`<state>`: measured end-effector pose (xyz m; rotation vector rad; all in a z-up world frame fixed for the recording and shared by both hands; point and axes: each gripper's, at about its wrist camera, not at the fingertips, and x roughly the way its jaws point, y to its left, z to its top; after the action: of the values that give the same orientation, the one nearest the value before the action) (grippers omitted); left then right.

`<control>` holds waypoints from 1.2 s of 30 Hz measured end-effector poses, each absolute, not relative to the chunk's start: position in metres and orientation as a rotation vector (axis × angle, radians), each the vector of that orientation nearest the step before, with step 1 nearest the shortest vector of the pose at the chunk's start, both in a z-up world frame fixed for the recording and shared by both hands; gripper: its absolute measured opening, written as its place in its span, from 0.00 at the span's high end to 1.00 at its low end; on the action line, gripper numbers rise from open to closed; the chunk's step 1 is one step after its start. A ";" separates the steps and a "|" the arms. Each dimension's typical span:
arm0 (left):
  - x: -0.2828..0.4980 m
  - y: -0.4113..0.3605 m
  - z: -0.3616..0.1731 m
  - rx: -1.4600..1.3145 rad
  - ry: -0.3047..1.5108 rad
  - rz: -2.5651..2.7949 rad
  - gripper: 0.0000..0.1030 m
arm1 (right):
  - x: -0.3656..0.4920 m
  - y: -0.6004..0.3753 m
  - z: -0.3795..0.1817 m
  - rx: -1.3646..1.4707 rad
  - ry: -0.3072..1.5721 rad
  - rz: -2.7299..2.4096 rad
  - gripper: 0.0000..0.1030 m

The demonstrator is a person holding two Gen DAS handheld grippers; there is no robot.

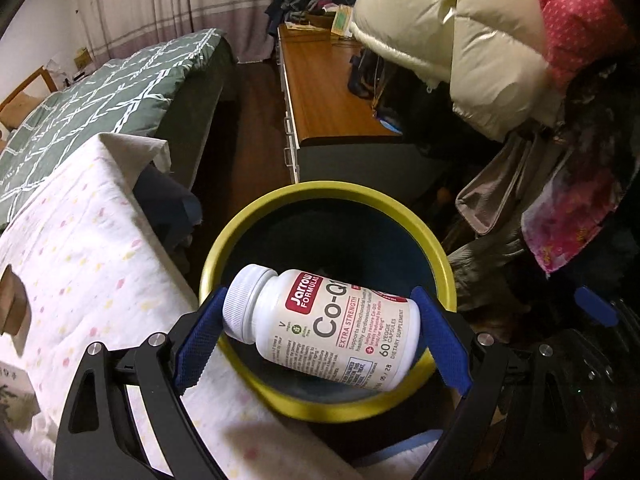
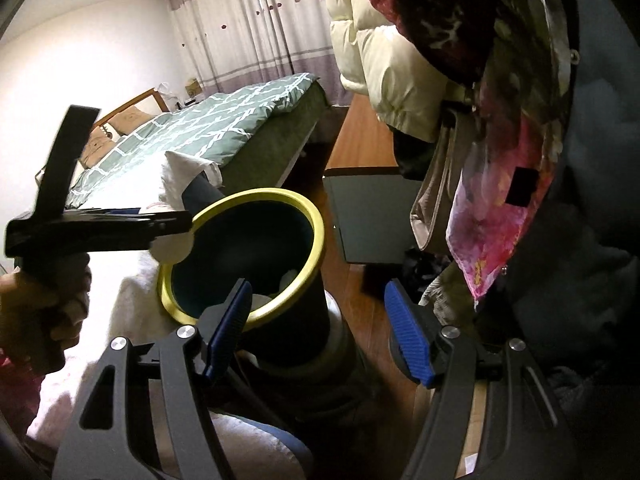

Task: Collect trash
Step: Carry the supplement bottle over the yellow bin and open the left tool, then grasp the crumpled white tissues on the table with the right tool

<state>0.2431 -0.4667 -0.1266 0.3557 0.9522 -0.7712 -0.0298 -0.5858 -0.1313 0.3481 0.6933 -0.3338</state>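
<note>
A white supplement bottle (image 1: pixel 328 328) with a ribbed white cap lies crosswise between the blue pads of my left gripper (image 1: pixel 320 300), which is shut on it. It hangs just above the mouth of a dark bin with a yellow-green rim (image 1: pixel 224 240). In the right wrist view the left gripper (image 2: pixel 172 232), held by a hand (image 2: pixel 36 312), reaches over the bin rim (image 2: pixel 316 240) with the bottle's cap (image 2: pixel 172 250) showing. My right gripper (image 2: pixel 320 286) stands open and empty, close to the near side of the bin. Some pale trash lies inside the bin.
A surface under a white dotted cloth (image 1: pixel 80 248) borders the bin on the left. Behind it is a bed with a green quilt (image 1: pixel 100 96). A wooden cabinet (image 1: pixel 320 80) runs along the back. Hanging coats (image 1: pixel 460 40) and a floral bag (image 2: pixel 492 216) crowd the right.
</note>
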 end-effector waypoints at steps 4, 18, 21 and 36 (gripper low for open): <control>0.248 -0.468 -0.129 0.336 0.970 -0.758 0.08 | -0.031 -0.584 -0.131 0.348 0.698 -0.328 0.36; 0.196 -0.337 -0.037 0.164 0.800 -0.659 0.05 | -0.009 -0.545 -0.129 0.302 0.720 -0.231 0.36; 0.179 -0.284 -0.022 0.122 0.746 -0.578 0.05 | 0.001 -0.526 -0.129 0.286 0.729 -0.177 0.36; 0.113 -0.035 -0.030 -0.155 0.707 -0.141 0.05 | 0.063 -0.364 -0.121 0.108 0.784 0.200 0.36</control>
<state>0.1128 -0.0350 -0.0300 -0.1550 0.7073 -0.1409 0.0628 -0.3639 -0.1206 0.1084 0.7844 0.2002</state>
